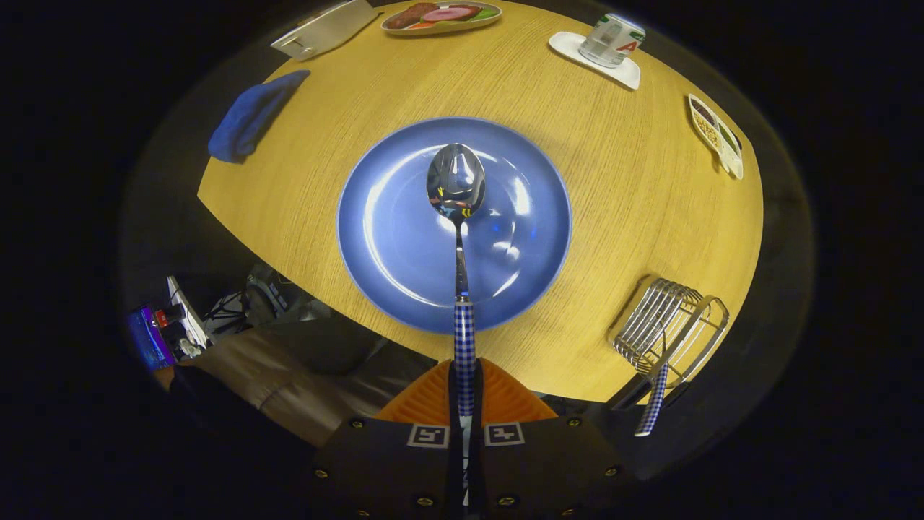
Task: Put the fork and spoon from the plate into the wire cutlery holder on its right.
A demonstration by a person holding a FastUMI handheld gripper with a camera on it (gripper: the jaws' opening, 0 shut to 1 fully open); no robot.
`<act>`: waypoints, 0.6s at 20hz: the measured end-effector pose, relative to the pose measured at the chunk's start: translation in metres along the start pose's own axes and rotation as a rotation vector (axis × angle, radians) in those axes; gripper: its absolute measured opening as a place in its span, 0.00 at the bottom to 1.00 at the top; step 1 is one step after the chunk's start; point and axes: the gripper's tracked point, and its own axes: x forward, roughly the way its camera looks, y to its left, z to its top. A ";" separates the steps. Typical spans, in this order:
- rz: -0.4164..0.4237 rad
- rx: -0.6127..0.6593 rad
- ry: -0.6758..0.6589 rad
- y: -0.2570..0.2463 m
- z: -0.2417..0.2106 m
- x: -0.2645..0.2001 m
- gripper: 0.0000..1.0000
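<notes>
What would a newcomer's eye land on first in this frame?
The spoon, its checked handle clamped between the fingers of the tool, with its shiny bowl held above the blue plate on the wooden table. Next, the wire cutlery holder right of the plate, with another checked handle sticking out of it.

No legible words or nos. anywhere. Cup (611,40) on a white coaster (629,74), far side of table, carried red and green print, but it was cut off and too small to make out. Gripper (465,375) body bore two square black-and-white coded markers (429,435), one either side of the finger gap; pattern only, no txt. Its fingers were closed on the checked handle of the spoon (456,180), which had no engraving visible. Small lit screen (148,338) beyond table edge was blurred, unreadable.
</notes>
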 end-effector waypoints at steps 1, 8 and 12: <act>-0.006 0.001 0.005 -0.004 -0.004 -0.005 0.03; -0.043 -0.007 0.025 -0.031 -0.042 -0.038 0.03; -0.024 0.009 0.080 -0.046 -0.079 -0.055 0.03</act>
